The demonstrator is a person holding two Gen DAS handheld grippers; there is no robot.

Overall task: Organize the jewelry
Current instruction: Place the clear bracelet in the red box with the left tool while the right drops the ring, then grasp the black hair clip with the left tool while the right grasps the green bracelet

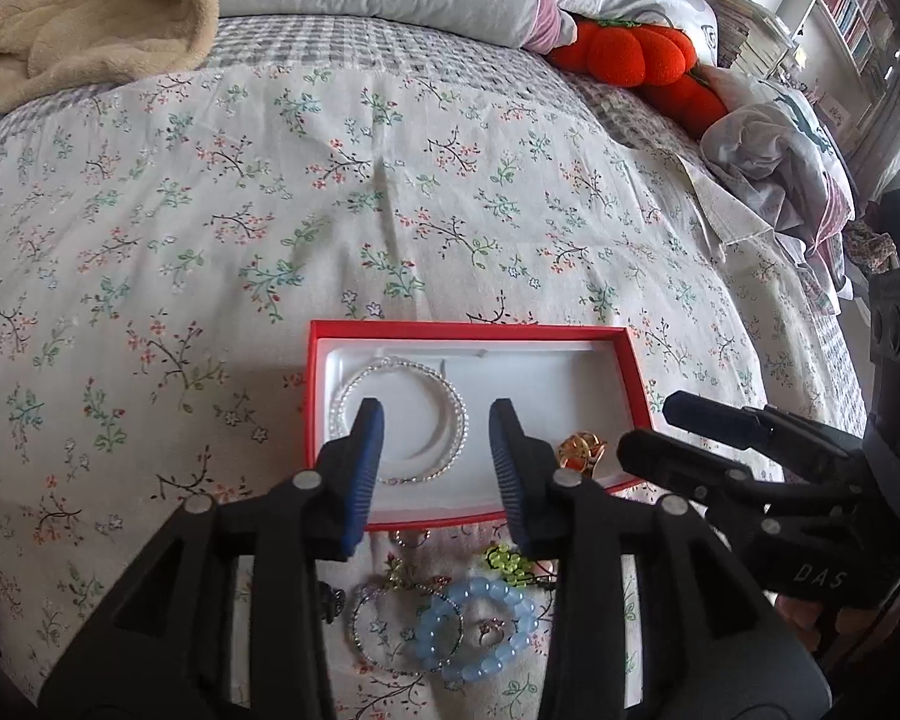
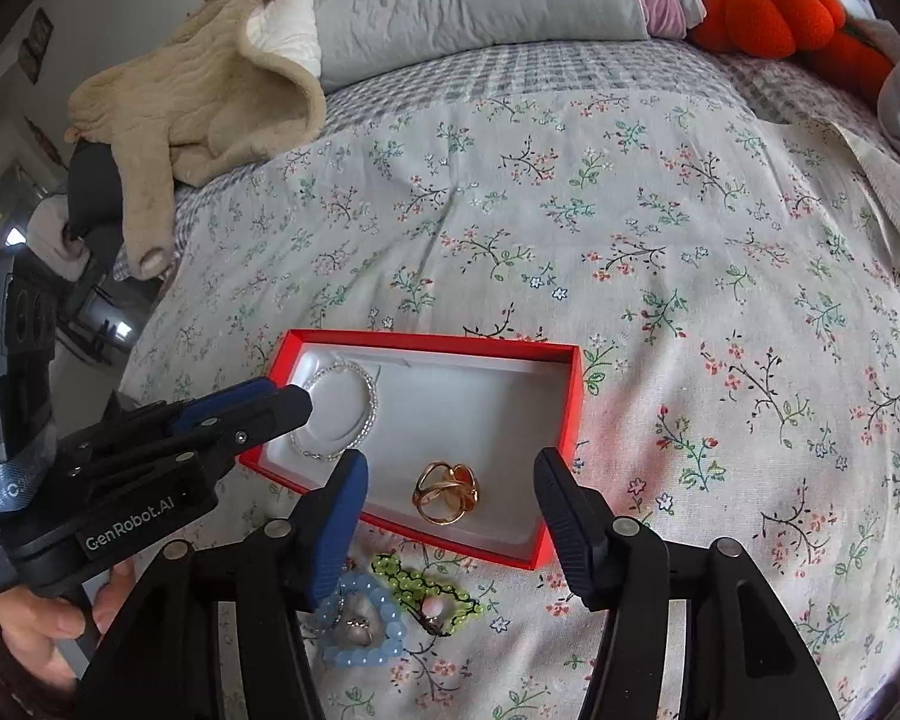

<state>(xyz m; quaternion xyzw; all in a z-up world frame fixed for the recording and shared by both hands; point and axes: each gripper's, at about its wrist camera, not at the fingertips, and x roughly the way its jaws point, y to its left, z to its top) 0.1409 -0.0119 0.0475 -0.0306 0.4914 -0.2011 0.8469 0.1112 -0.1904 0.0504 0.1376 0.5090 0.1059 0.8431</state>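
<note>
Jewelry lies scattered on a bed spread with a floral-print sheet (image 1: 270,210), some of it already inside a shallow red cardboard box with a white lining (image 1: 468,333). At the box's left end rests a clear beaded bangle of doubled strands (image 1: 450,402), and toward its near right corner sits a gold openwork ring (image 2: 447,492). The left gripper (image 1: 435,468) hangs over the bangle with its blue-padded jaws parted and nothing between them; the bangle lies flat just beyond and below the fingertips, untouched. The right gripper (image 2: 450,510) hovers above the gold ring with its jaws spread wider, the ring lying loose on the lining between the two fingers, clear of both pads. On the sheet in front of the box, nearer the grippers, sit a pale blue bead bracelet (image 1: 480,630) with a small ring inside its loop, a thin silvery bangle (image 1: 366,630) overlapping it, and a yellow-green beaded piece (image 2: 426,585). A person's hand (image 2: 36,624) grips the left tool's handle.
</note>
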